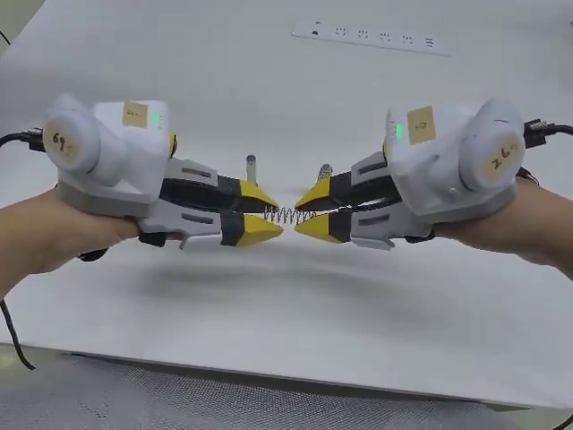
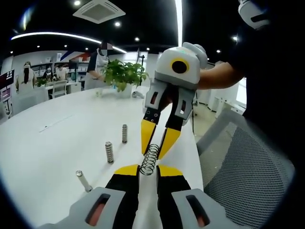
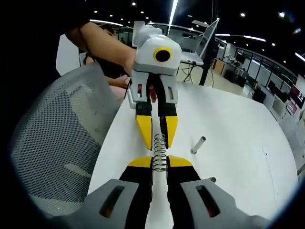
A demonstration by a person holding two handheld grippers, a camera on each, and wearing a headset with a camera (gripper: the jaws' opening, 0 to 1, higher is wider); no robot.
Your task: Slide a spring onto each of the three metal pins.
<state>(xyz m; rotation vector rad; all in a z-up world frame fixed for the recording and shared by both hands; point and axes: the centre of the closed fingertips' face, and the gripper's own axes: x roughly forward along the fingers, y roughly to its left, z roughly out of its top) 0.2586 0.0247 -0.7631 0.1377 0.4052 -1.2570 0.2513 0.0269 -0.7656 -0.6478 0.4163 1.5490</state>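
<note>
1. Left gripper [image 1: 277, 218] and right gripper [image 1: 298, 215] each pinch one end of the spring [image 1: 287, 215] (above the tabletop's [image 1: 269, 313] near edge).
2. The left gripper view adds two pins wearing springs [image 2: 109, 152] beside the bare pin [image 2: 83, 180].

Head view: bright, even overhead light; white table [image 1: 286, 81] nearly washed out twd upper frame. Soft, wide shadow across it just below centre, no hard edges. Sharp thru-out, no motion blur. Both gripper views: strong fisheye bend at edges, dark ceiling w/ blown-out ceiling lights [image 2: 178, 19] top centre. At centre the spring [image 2: 149, 160] is crisp; bkgd upper left soft & smeared. Faint sheen on tabletop mid-left, left gripper view.
</note>
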